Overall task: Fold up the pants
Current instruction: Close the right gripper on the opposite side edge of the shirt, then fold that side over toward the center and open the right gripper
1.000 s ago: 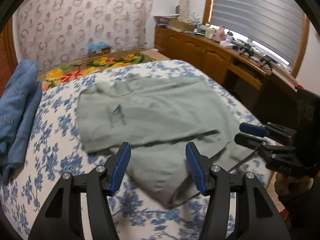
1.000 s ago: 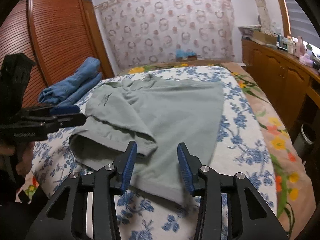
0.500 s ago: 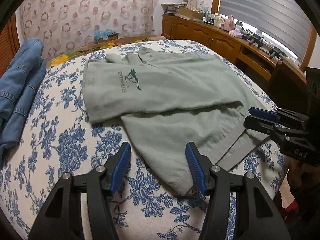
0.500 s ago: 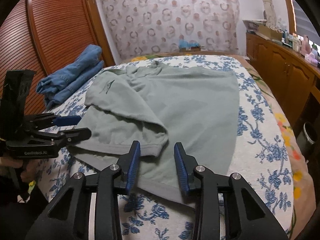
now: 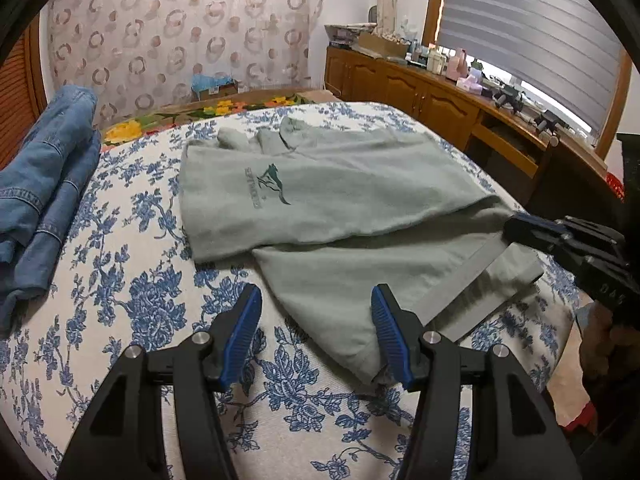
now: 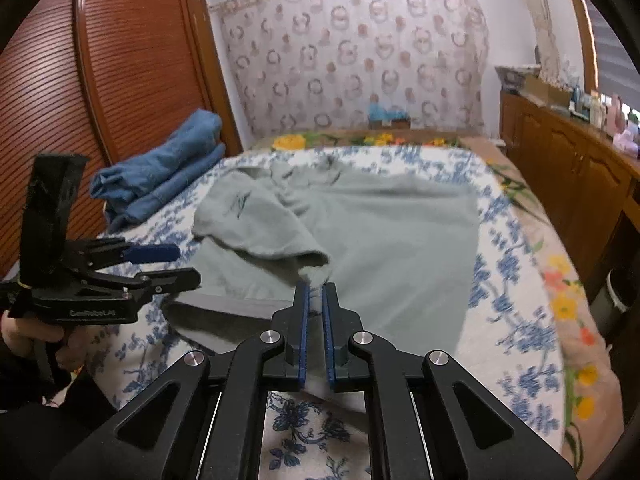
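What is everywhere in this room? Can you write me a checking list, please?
Surface: bed with blue-flowered white cover.
Job's things: grey-green shirt with printed logo, partly folded; folded blue jeans at the bed's edge.
Clutter: bottles and small items on the wooden cabinet.
Tongs: left tongs open over the shirt's near edge; right tongs shut on a sleeve fold.
Cables: nothing seen.
Surroundings: ring-patterned curtain, slatted wardrobe, window blind.

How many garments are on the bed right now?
2. A grey-green garment lies spread mid-bed, its edge pinched in the right gripper; folded denim sits at the bed's left side. More may be out of view.
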Motion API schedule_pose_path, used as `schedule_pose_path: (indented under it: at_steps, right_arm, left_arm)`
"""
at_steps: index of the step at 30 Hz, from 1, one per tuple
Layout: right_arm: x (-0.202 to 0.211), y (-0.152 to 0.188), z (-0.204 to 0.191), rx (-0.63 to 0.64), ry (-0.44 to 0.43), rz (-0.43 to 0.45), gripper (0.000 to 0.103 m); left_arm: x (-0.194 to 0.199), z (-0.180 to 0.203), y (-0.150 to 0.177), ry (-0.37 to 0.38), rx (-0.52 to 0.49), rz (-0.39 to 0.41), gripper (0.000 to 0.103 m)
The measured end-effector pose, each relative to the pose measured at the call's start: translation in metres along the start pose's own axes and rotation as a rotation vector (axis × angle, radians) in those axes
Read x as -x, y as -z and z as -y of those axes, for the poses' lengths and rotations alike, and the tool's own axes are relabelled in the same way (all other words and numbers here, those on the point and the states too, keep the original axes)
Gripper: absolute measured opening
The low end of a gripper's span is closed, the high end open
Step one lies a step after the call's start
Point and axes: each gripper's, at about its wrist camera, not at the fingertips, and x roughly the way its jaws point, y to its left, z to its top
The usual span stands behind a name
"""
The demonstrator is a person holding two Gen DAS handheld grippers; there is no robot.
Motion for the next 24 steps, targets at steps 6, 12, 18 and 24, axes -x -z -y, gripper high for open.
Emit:
schedule_pose_path:
  at_steps: [6,12,18,24]
  right_arm:
    - [0.028,-0.005,0.008,0.004,0.021,0.042,0.004]
    - [0.042,0.003,0.015,0.013,0.046,0.035,0.004]
    - [0.046,0.019,0.023,0.012,0.082,0.010,0.004]
    - [0.033,0.037,0.035,-0.018,0.099,-0.055,0.004]
  left_arm:
    - [0.004,0.007,-0.005,0.012,-0.012,0.012,0.056]
    - [-0.003,0.015,-0.005,0.026,-0.028,-0.001,0.056]
    - [-0.008,0.020,-0.004,0.029,-0.037,-0.011,0.056]
    - [-0.015,0.021,0.001,0.024,-0.038,-0.034,0.056]
